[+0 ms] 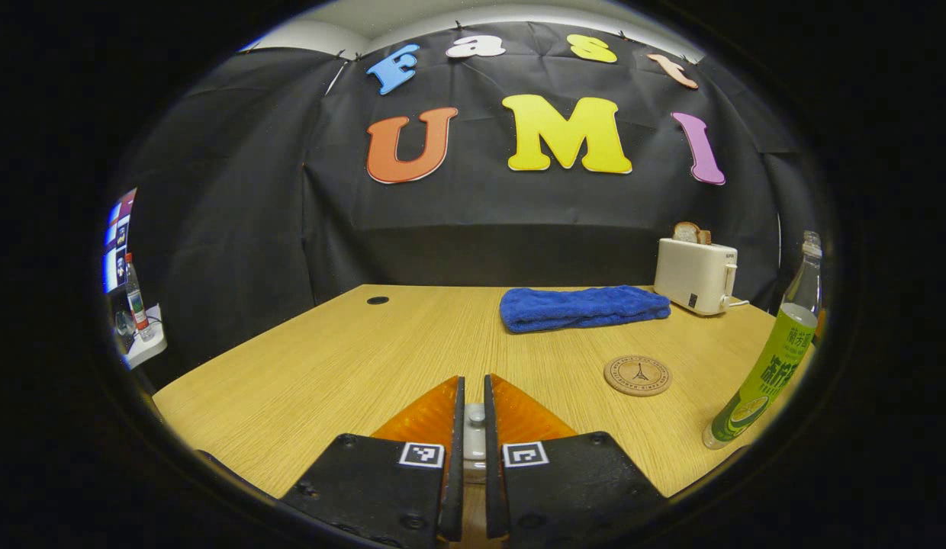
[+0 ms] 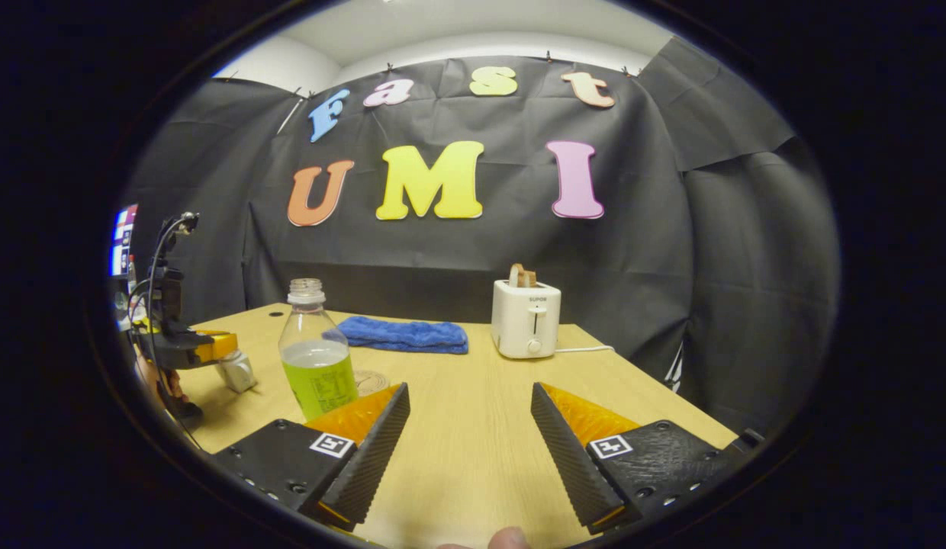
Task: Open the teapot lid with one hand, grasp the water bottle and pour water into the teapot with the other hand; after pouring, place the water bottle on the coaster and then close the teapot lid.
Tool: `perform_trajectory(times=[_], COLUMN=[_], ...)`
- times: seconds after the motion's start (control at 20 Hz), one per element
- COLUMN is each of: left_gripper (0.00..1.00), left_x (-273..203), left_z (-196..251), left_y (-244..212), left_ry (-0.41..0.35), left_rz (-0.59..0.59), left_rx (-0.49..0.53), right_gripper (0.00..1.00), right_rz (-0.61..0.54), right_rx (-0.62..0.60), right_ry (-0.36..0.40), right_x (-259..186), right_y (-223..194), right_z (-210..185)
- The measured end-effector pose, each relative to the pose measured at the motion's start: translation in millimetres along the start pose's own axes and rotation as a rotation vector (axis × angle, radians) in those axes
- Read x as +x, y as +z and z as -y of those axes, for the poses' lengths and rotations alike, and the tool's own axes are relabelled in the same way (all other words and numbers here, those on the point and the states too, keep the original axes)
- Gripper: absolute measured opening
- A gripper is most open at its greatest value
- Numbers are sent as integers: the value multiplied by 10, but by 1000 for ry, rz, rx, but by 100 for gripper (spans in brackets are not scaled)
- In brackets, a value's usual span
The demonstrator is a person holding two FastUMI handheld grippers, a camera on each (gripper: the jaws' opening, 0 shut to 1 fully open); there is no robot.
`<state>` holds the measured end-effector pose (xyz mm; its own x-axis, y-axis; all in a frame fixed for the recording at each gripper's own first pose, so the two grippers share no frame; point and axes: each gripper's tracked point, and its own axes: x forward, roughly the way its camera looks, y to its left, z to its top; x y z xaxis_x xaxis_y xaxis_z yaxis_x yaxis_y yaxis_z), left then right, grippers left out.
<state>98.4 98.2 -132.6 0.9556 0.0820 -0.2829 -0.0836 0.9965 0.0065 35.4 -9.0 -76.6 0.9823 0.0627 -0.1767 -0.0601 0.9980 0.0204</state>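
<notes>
Capless green-labelled water bottle [image 2: 316, 355] upright beside round coaster [image 1: 638, 375]; lid [image 1: 476, 435] seemingly lifted.

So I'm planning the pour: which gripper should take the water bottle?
Right. The right gripper is open, and the water bottle stands just ahead. The left gripper is shut on the teapot lid.

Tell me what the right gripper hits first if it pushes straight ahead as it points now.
Probably nothing soon: the open right gripper points over bare table, between the water bottle and the toaster. Depth is unclear; the toaster sits nearest that line.
</notes>
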Motion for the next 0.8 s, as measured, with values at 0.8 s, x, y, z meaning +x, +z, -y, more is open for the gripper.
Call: perform_trajectory(times=[0.8], left_gripper=[3], left_x=[-166], left_z=[34], left_y=[329], left_ry=[-31], left_rz=[69], left_rx=[24], right_gripper=[95], right_rz=[12], right_rx=[26], right_ry=[223], right_x=[-143], right_y=[-37], right_z=[-504])
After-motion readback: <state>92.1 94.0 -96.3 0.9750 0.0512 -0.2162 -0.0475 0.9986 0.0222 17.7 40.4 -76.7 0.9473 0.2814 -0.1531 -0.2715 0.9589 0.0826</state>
